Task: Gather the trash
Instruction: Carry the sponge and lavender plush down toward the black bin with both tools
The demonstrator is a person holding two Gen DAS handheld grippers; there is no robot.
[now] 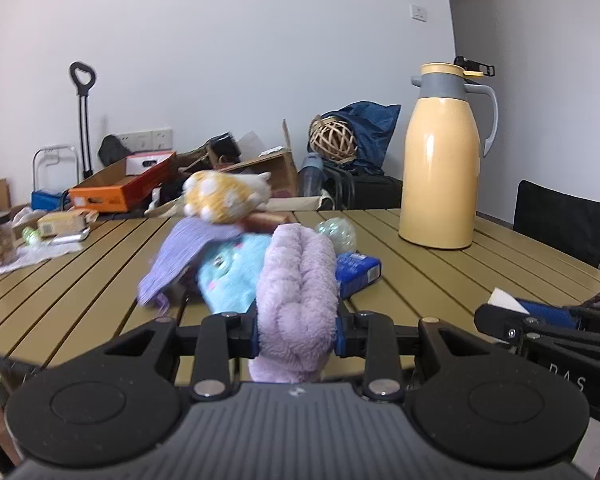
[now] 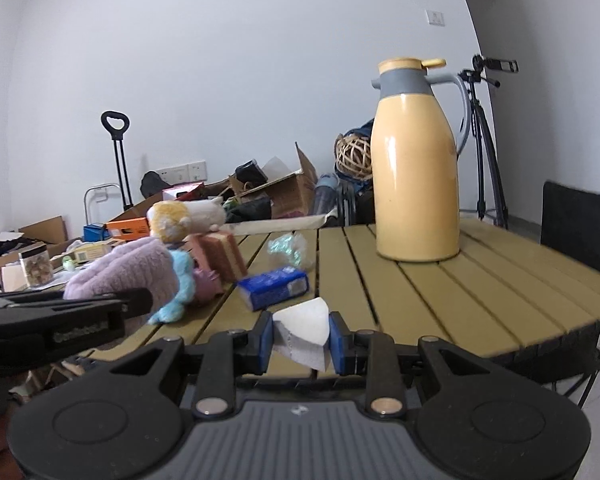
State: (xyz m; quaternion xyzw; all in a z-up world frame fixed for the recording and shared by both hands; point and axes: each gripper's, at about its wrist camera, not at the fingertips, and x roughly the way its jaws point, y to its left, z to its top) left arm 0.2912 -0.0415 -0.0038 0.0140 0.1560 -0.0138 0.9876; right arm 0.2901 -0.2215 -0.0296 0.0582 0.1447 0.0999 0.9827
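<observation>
Premises: plain room in use as a combined storage and recording space.

A slatted wooden table [image 2: 440, 292] stands before bare white walls fitted with wall sockets [image 1: 148, 139] and a light switch [image 1: 418, 12]. Open cardboard boxes [image 1: 260, 168], an orange box [image 1: 120, 192], a folding hand trolley [image 1: 85, 120] and a blue bag [image 1: 370, 124] crowd the floor behind. A tripod [image 2: 486, 152] carrying a device stands in the corner. A yellow thermos jug [image 2: 416, 168] and a black chair [image 1: 560, 220] suggest domestic or office use.

Left gripper [image 1: 296, 330] clamped on fluffy lilac cloth [image 1: 298, 280]; right gripper [image 2: 300, 338] clamped on white wedge-shaped scrap [image 2: 302, 330].
</observation>
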